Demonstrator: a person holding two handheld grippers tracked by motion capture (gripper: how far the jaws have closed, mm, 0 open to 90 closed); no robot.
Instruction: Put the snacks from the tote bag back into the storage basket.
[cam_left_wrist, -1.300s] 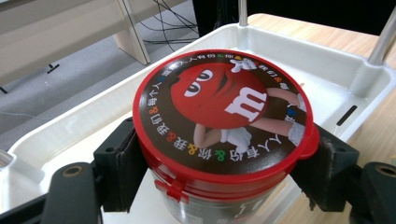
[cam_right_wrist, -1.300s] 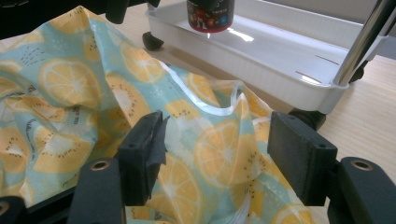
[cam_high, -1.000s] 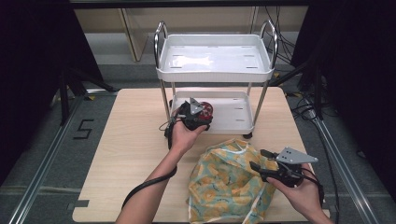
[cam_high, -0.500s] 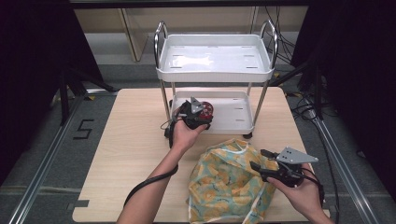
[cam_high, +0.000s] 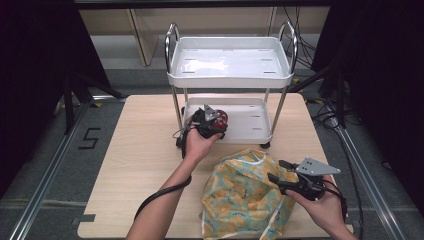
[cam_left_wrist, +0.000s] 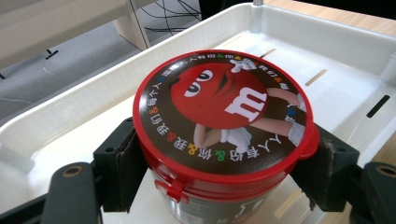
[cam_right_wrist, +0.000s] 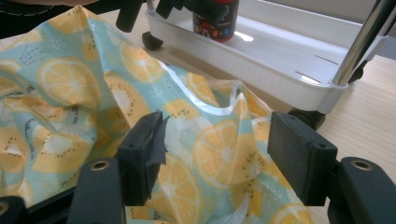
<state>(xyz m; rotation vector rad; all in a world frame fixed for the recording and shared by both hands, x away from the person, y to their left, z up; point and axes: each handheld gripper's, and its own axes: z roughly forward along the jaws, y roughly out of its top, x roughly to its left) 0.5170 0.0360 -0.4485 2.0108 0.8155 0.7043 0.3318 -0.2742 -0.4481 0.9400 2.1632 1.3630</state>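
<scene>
A pale wooden table (cam_high: 145, 150) carries a white cart (cam_high: 260, 131) at its far edge and a lemon-print bag (cam_high: 240, 195) by its near one, bare wood left. The left gripper (cam_left_wrist: 219, 182) clamps a red-lidded candy tub (cam_left_wrist: 219, 116) in the cart's lower tray; the right gripper (cam_right_wrist: 215, 154) gapes over the bag.

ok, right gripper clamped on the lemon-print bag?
No. In the right gripper view the right gripper has its jaws standing wide apart over the lemon-print bag, pads not pressing it.

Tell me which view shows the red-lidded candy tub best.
The left gripper view: the candy tub sits close up between the jaws, lid print readable. The high view shows a sliver of it; the right gripper view shows its lower body.
</scene>
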